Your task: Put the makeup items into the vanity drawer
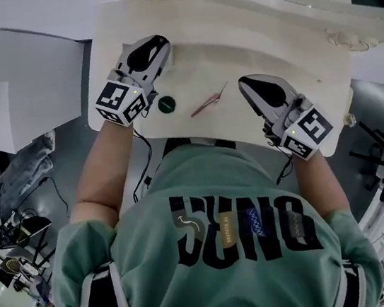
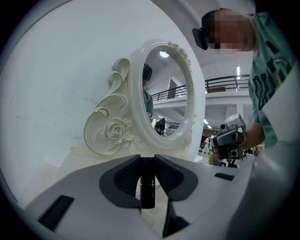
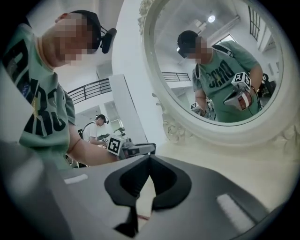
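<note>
On the worktop [image 1: 233, 43], near its front edge, lie two loose items: a small round dark pot [image 1: 166, 104] and, just to its right, a slim pink tool [image 1: 209, 101]; the third, a black tube [image 2: 147, 187], is off the surface, pinched between the jaws of the left gripper [image 1: 151, 48], which are closed on it about midway along its length with the mirror [image 2: 166, 93] beyond. The right gripper [image 1: 250, 87] hangs over the worktop to the right of the pink tool; its jaws meet at the tips and hold nothing.

No drawer shows in any view; it probably sits under the front edge, hidden by the person's body, and whether it is open cannot be told. That seems the first hazard: if it is shut, the free right gripper has to pull it out, and a pull made blind could miss the handle.

The tube looks smooth and narrow; a tilt or a quick swing of the left gripper could let it twist or slide out, and it would roll on a hard top. The pot sits close to the left gripper and to the edge; a careless sweep of that gripper or the forearm could knock it to the floor. The pink tool lies flat and thin; closed or steeply angled jaws would likely skid it along the surface rather than lift it.
</note>
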A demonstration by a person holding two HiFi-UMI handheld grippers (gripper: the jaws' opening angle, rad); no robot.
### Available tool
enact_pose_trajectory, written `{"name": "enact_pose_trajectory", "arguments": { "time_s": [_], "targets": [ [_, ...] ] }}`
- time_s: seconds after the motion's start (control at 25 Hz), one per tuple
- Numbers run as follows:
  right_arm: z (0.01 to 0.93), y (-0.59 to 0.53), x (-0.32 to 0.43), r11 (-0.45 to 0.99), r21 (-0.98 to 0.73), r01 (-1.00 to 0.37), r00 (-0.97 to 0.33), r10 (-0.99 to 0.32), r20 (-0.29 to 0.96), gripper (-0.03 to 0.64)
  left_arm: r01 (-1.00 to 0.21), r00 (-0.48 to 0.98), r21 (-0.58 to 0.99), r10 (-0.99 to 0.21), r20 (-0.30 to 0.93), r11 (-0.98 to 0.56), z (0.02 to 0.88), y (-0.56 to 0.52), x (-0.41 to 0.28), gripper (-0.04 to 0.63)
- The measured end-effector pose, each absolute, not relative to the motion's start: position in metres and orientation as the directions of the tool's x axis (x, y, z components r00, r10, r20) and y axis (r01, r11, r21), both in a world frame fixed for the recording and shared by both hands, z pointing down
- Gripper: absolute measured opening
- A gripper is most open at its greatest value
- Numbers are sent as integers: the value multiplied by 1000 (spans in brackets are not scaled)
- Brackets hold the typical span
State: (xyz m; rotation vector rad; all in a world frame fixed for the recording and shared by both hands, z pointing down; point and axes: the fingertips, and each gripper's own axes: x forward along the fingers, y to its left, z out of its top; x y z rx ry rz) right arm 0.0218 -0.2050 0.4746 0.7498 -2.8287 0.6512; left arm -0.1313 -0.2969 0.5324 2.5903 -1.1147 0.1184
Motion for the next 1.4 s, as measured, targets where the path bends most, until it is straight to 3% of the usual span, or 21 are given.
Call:
{"name": "enact_pose_trajectory", "arguments": {
  "time_s": [0.56,1.08,1.4],
  "targets": [
    [480,-223,-46,816,-370,-445,-895,-388,220,9,-656,748,119,-622,231,-745,561,-277,-135,98],
    [479,-211,-53,825,-366,-431,-901,-367,233,9,-666,727,10,-645,234,-746,563,-264,-142,98],
    [478,-204,-54,827,-363,-429,-900,-361,244,9,-750,640,-15,-730,240,-662,569,-260,-168,98]
  ]
}}
